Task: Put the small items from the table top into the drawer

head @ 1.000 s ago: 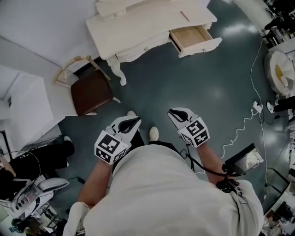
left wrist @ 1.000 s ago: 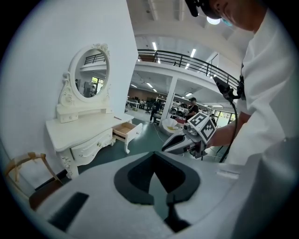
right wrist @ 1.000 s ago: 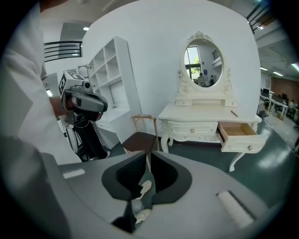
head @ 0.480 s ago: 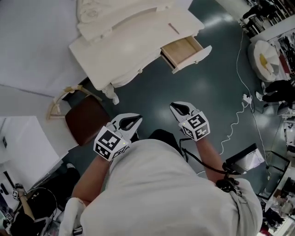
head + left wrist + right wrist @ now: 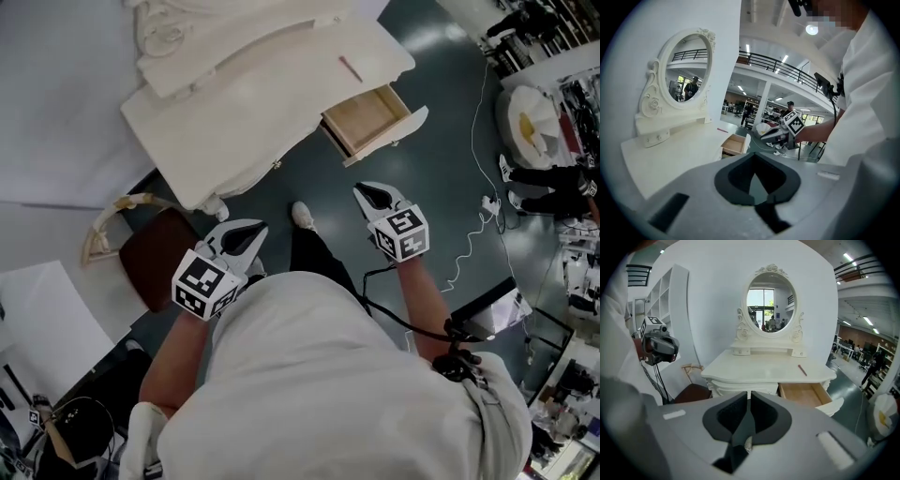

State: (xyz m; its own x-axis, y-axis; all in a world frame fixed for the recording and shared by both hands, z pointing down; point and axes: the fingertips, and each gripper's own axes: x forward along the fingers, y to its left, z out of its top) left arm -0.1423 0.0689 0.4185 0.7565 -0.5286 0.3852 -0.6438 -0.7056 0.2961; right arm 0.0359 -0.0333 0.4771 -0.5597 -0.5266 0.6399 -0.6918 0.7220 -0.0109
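Observation:
A thin red stick lies on the top of the white dressing table, also seen as the stick near the table's right edge. Below it the wooden drawer stands pulled out, and the drawer looks empty. My left gripper hangs in the air short of the table, its jaws slightly apart with nothing between them. My right gripper hovers just short of the drawer, its jaws drawn in to a thin slit and empty.
A brown-seated chair stands left of the table. An oval mirror rises at the table's back. A white cable runs over the floor at right, beside a black box. My foot is near the table's leg.
I have stepped toward the table: it and the drawer sit larger and nearer in the head view. Both grippers have moved forward with me, the right one closer to the drawer.

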